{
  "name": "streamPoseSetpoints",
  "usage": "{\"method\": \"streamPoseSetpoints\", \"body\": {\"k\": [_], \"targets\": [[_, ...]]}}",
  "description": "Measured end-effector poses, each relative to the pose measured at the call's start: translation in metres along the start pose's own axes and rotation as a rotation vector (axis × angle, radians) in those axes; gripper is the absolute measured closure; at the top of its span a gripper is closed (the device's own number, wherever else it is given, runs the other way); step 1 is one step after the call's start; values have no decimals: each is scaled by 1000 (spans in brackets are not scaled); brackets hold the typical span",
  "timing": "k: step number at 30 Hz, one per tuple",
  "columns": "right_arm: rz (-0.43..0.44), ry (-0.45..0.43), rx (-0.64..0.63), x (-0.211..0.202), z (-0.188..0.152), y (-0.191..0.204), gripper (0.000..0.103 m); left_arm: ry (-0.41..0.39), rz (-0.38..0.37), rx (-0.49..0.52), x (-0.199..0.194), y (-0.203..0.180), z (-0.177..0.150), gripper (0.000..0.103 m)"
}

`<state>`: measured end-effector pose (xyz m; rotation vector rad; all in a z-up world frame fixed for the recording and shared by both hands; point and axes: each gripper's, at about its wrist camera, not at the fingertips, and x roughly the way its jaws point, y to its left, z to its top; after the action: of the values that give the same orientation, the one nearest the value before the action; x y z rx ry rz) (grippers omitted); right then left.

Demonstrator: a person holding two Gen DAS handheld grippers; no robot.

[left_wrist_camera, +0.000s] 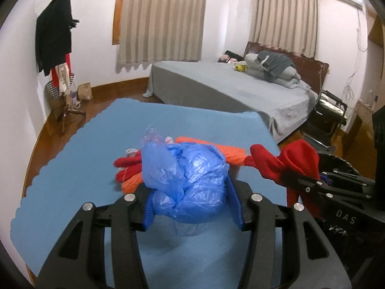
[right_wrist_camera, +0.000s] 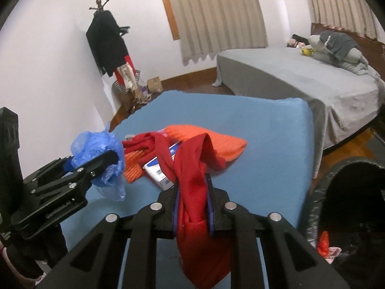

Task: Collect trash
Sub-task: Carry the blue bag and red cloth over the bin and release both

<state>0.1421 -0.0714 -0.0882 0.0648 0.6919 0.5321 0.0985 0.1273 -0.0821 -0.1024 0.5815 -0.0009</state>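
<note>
1. The left gripper point(left_wrist_camera: 192, 192) has its jaws clamped on a crumpled blue plastic bag point(left_wrist_camera: 190, 180), which bulges out between and above the blue pads, lifted off the surface.
2. The right gripper point(right_wrist_camera: 192, 207) has its jaws drawn narrow on a red cloth point(right_wrist_camera: 195, 192); the cloth runs up from the pinch, loops over, and also hangs down below the jaws.
3. Just beyond both grippers, on the blue counter point(left_wrist_camera: 72, 168), lies a small heap: an orange knitted piece point(right_wrist_camera: 216, 142), more red fabric point(right_wrist_camera: 142, 142), and a white carton with blue print point(right_wrist_camera: 156, 171) partly under the red cloth.
4. A bit of clear plastic point(left_wrist_camera: 154, 137) shows at the far side of the heap, behind the blue bag.
5. At the near right, beside the counter, stands a bin lined with a black bag point(right_wrist_camera: 320, 192); something red and something pale pink lie inside it.
6. Farther off to the right is a bed point(left_wrist_camera: 228, 89) with a grey cover and a pile of grey bedding at its head.
7. At the far left a coat stand point(left_wrist_camera: 60, 48) carries dark clothes, with bags around its foot.
</note>
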Motion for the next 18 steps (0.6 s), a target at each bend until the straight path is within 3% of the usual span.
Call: {"method": "streamPoseSetpoints", "body": {"k": [18], "targets": [[-210,-94,121,-66,-3,-85,85,-19,-168,80,17,-84,13,55]]}}
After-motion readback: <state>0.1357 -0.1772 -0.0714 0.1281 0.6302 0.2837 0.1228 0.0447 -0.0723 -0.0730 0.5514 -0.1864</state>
